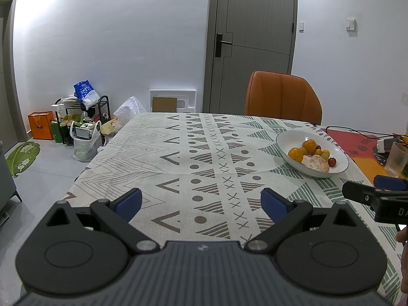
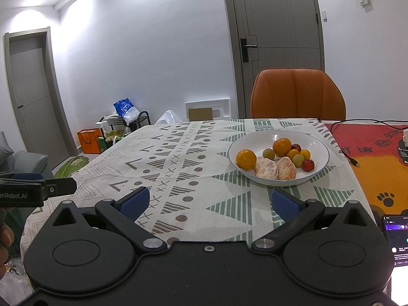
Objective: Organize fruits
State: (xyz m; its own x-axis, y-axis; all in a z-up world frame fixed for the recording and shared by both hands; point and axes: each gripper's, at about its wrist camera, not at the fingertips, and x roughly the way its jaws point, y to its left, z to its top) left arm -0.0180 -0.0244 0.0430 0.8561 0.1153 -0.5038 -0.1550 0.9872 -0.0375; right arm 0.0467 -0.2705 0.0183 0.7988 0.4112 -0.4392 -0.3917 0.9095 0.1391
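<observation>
A white bowl (image 2: 317,141) (image 1: 288,137) stands on the patterned tablecloth and holds two oranges (image 2: 246,158) (image 1: 309,145), two peeled citrus pieces (image 2: 266,168) (image 1: 316,163) and several small yellow-green and red fruits (image 2: 308,165) (image 1: 331,162). My left gripper (image 1: 201,204) hovers open over bare cloth, left of and nearer than the bowl, nothing between its blue pads. My right gripper (image 2: 209,202) is also open and empty, just short of the bowl's near rim. Each gripper shows at the edge of the other's view.
An orange chair (image 2: 297,93) stands behind the table's far edge. A red-orange mat (image 2: 377,158) with a cable, a charger and a frosted cup (image 1: 396,159) lies right of the bowl. A phone (image 2: 396,242) lies near the front right. Bags and a shoe rack (image 1: 81,122) crowd the floor at left.
</observation>
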